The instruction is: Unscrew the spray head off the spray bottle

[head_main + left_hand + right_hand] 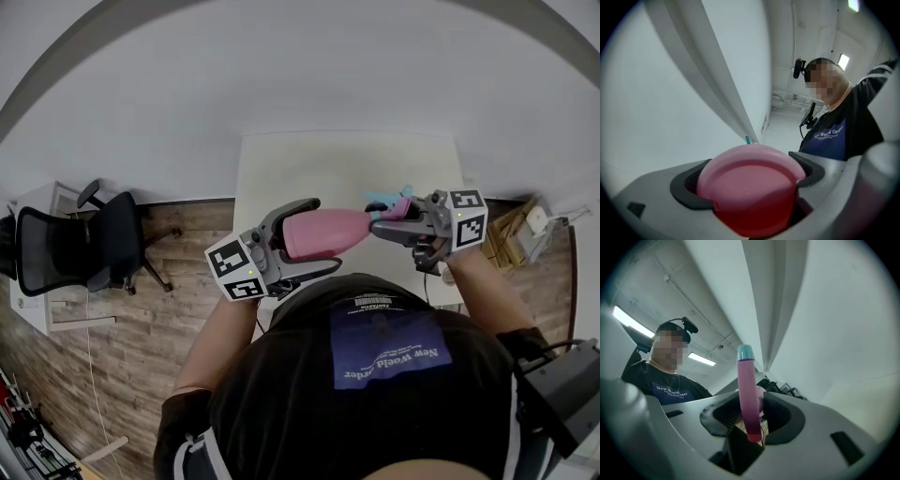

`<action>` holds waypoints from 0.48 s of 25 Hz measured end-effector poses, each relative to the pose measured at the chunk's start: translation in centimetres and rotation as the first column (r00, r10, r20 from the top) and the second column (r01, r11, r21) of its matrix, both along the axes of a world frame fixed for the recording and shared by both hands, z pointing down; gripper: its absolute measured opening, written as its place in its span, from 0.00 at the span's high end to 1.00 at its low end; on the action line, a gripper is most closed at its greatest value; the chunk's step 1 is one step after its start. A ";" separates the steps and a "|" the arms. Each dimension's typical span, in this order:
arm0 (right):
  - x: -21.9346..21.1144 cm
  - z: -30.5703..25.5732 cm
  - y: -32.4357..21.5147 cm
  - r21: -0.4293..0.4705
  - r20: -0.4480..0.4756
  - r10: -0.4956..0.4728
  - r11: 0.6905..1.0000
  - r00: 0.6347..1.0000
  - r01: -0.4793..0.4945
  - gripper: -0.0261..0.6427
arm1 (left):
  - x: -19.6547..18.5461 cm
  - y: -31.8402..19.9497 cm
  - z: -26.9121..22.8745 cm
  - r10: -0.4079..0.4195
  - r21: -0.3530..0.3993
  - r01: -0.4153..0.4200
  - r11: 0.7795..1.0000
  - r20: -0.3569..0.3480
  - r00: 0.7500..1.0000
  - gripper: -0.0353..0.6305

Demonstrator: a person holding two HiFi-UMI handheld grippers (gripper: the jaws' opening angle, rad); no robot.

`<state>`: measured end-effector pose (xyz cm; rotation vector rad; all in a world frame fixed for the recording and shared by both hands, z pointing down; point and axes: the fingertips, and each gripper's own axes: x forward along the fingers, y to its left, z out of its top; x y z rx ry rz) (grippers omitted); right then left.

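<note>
I hold a pink spray bottle [317, 232] level in the air above the white table [347, 159]. Its pink and teal spray head [389, 203] points right. My left gripper [325, 236] stands open around the bottle's body, one finger along the top and the other a little below it. In the left gripper view the bottle's round base [750, 187] fills the space between the pads [686, 183]. My right gripper [386, 223] is shut on the spray head. In the right gripper view the spray head [747, 390] rises between that gripper's [750, 417] pads.
A black office chair [75, 248] stands on the wooden floor at the left. A light wooden frame [511, 234] leans beside the table's right end. A pale wall runs behind the table. My torso in a dark shirt fills the lower head view.
</note>
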<state>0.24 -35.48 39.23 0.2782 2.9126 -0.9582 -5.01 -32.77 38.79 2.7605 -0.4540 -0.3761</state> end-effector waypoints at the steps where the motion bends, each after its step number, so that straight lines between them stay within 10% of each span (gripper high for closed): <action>1: -0.1 0.0 0.1 0.000 -0.005 -0.004 1.000 1.000 0.004 0.76 | -0.2 0.0 -0.3 0.002 0.006 -0.002 1.000 -0.008 1.000 0.21; 12: -0.1 -0.6 0.6 0.170 -0.025 0.006 0.986 1.000 -0.002 0.76 | -0.3 -0.2 0.0 0.029 -0.037 -0.031 0.999 -0.053 0.998 0.21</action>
